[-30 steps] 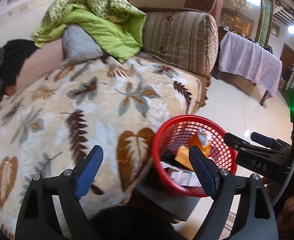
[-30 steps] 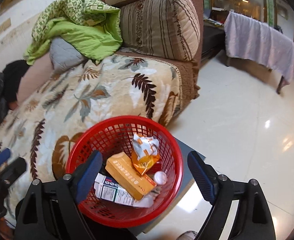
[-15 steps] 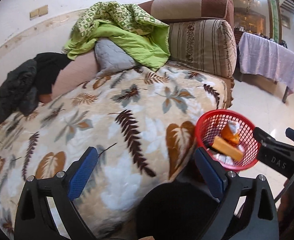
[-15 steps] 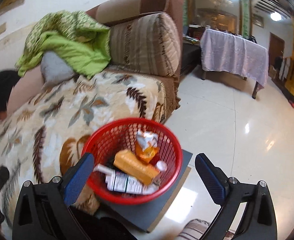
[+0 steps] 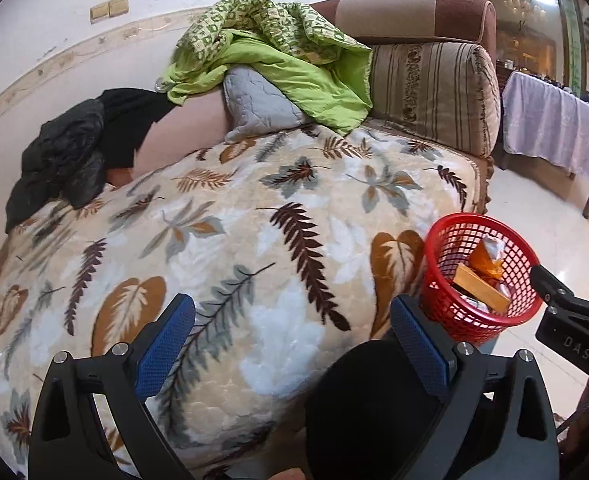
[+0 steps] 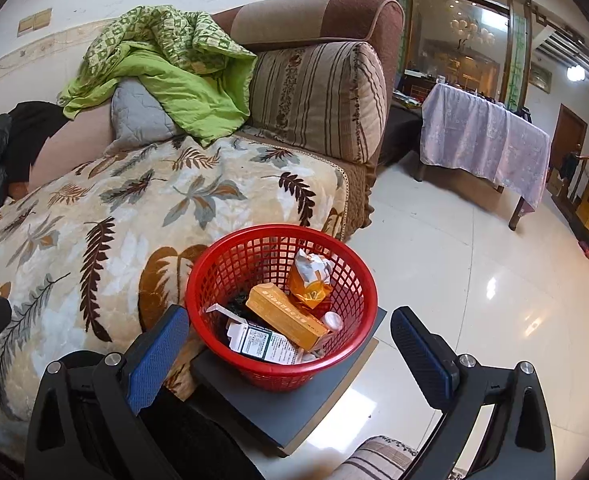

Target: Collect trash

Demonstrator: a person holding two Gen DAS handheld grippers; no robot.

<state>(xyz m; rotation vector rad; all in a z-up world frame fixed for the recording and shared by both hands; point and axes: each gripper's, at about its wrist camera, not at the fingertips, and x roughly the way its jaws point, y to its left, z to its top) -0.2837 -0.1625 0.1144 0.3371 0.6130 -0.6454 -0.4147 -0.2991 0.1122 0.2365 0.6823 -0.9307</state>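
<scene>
Left gripper (image 5: 292, 344): released, jaws wide apart, nothing between them, over the leaf blanket (image 5: 230, 248).
Right gripper (image 6: 290, 350): released, jaws spread, empty, straddling the red basket (image 6: 346, 276).
Red basket: at 12 o'clock from the right gripper, on a dark board (image 6: 294, 404) beside the sofa.
Trash: orange box (image 6: 286, 316), orange packet (image 6: 308, 284), white carton (image 6: 266, 344) inside the basket.

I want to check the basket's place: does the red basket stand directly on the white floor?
No, in the right wrist view the red basket stands on a dark grey board that lies between it and the floor.
</scene>
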